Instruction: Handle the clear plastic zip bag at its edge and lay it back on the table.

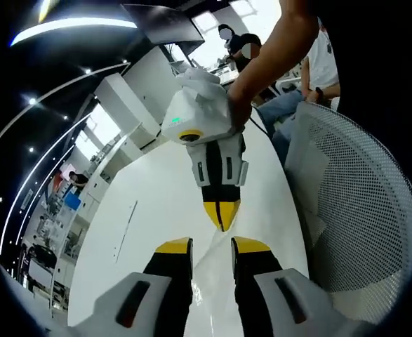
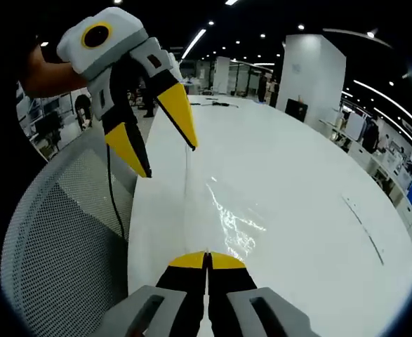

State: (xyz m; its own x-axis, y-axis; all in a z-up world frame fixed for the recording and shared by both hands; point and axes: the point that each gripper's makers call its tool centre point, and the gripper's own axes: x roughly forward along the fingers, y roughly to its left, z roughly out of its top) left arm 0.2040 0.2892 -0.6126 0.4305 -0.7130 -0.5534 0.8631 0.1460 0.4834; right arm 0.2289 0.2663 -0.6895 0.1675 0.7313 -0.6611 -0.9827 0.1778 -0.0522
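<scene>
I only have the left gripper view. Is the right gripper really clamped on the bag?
Observer: Yes. In the right gripper view, the right gripper has its jaws shut on the bag at its near edge.
Operator: And my left gripper, from that side?
Observer: The left gripper is open, jaws wide apart, with the bag's far end at one jaw tip.
Operator: Is the bag down?
Observer: It stretches over the table; I cannot tell if it rests flat.
</scene>
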